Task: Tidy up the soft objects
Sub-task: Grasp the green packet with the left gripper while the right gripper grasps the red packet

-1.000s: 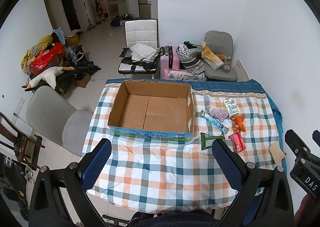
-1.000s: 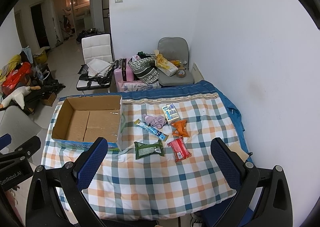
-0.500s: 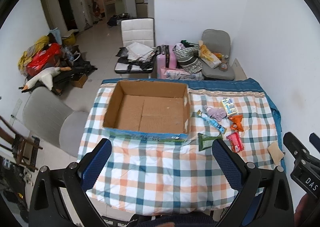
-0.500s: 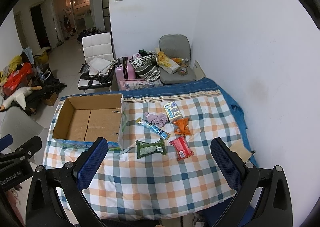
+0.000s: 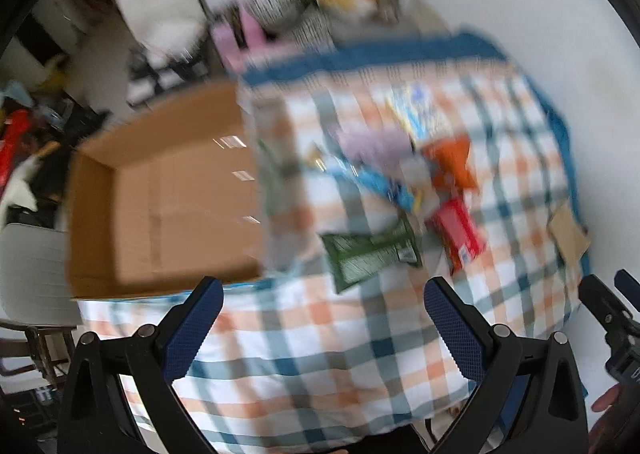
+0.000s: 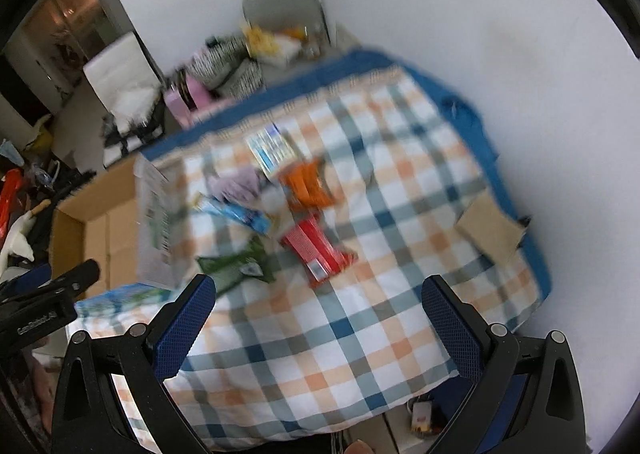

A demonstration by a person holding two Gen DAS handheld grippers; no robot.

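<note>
Both views are motion-blurred. An open cardboard box (image 5: 160,209) stands on the checked tablecloth (image 5: 320,354); it also shows in the right wrist view (image 6: 104,230). Right of it lie soft packets: a green pouch (image 5: 368,250) (image 6: 234,268), a red packet (image 5: 460,232) (image 6: 320,248), an orange packet (image 5: 450,165) (image 6: 308,183), a blue tube (image 5: 380,183) (image 6: 236,213), a lilac cloth (image 5: 372,141) (image 6: 238,183) and a white-blue pack (image 6: 270,147). My left gripper (image 5: 320,306) is open above the cloth, just short of the green pouch. My right gripper (image 6: 318,306) is open, just short of the red packet.
A brown card piece (image 6: 490,230) lies near the table's right edge by the white wall. Behind the table stand a grey chair (image 6: 284,9), a white chair (image 6: 120,81) and bags. A grey chair (image 5: 28,270) is at the left.
Both grippers have swung down and closer to the table and tilted; the packets now loom larger and the views are blurred. Both stay open and empty.
</note>
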